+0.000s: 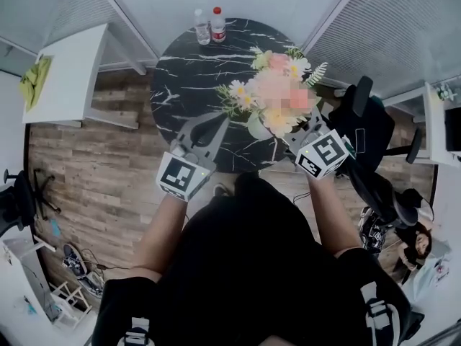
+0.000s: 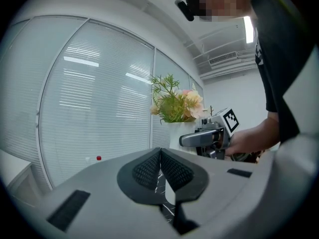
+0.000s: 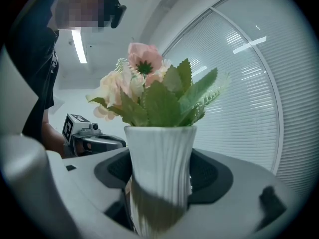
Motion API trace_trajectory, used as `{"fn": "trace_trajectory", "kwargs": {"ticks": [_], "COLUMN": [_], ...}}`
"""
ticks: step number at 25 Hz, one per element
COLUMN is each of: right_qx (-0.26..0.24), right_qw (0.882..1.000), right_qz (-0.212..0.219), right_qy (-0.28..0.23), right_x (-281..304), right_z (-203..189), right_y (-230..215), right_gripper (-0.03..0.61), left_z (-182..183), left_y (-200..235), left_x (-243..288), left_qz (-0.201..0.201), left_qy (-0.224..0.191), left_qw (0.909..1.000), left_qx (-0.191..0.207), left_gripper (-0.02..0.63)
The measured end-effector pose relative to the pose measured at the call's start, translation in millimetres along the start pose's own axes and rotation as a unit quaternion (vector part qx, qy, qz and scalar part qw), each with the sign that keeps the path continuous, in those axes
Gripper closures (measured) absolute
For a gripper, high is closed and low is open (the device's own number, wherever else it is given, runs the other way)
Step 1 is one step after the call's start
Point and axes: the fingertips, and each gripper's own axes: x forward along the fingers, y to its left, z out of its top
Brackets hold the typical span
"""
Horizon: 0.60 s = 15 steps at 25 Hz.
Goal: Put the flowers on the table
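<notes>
The right gripper [image 1: 292, 137] has its jaws clamped on the upright white vase [image 3: 159, 158] of flowers [image 3: 149, 98] at the near edge of the dark surface [image 1: 187, 71], while the left gripper [image 1: 209, 132], jaws together and empty, waits just beside.

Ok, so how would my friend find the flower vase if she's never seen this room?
Find the round black marble table. Over its right side, the right gripper grips a white ribbed vase. Only it holds pink and yellow flowers with green leaves; the two small plastic bottles at the table's far edge hold none.
</notes>
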Motion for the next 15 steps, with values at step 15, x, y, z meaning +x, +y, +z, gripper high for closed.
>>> {"fn": "trace_trajectory", "kwargs": {"ticks": [15], "right_qx": [-0.005], "right_qw": [1.0], "right_qz": [0.015], "right_qy": [-0.009], "right_x": [20], "right_z": [-3], "right_y": [-100], "right_gripper": [0.242], "left_z": [0], "left_y": [19], "left_x": [80], "left_qz": [0.026], "left_qy": [0.009], "left_qw": [0.9995], "left_qx": [-0.015], "left_gripper": [0.6]}}
